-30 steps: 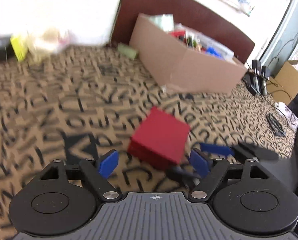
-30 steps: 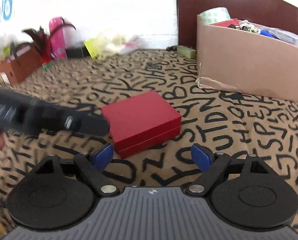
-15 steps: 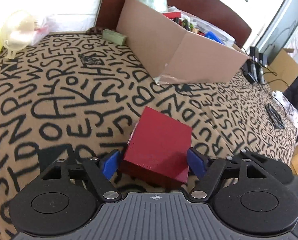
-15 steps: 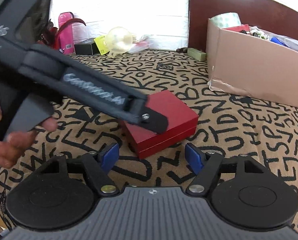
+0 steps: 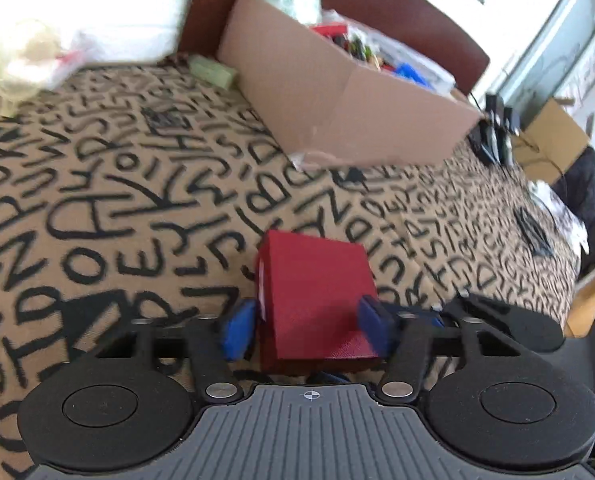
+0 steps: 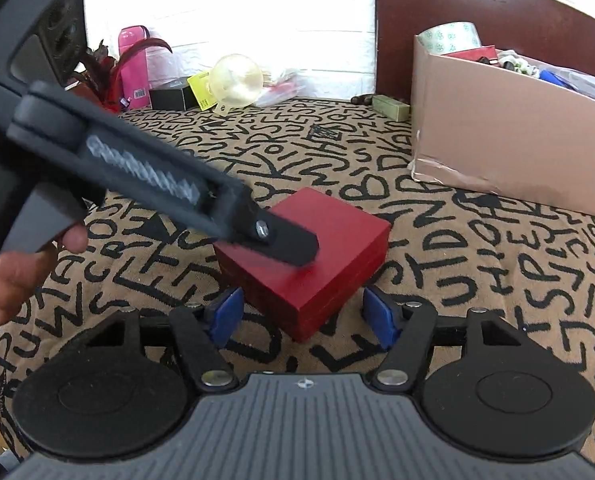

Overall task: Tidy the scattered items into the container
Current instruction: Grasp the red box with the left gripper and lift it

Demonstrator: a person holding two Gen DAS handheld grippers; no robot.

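A red box lies on the letter-patterned bedspread, in front of the open cardboard container. My left gripper has the box between its blue pads; its jaws are closing and both pads lie against the box's sides. In the right wrist view one of the left gripper's fingers crosses the top of the red box. My right gripper is just short of the box's near corner. Its jaws are closing too, and its pads touch nothing. The container holds several items and a tape roll.
A person's hand holds the left gripper's handle. A small green box lies by the dark headboard. A clear plastic item, a yellow card and a pink bottle sit at the bed's far edge. Cables lie at the right.
My left gripper has come forward over the red box and its jaws have narrowed onto its sides; the box has turned square to them. The right gripper's jaws have narrowed as well.
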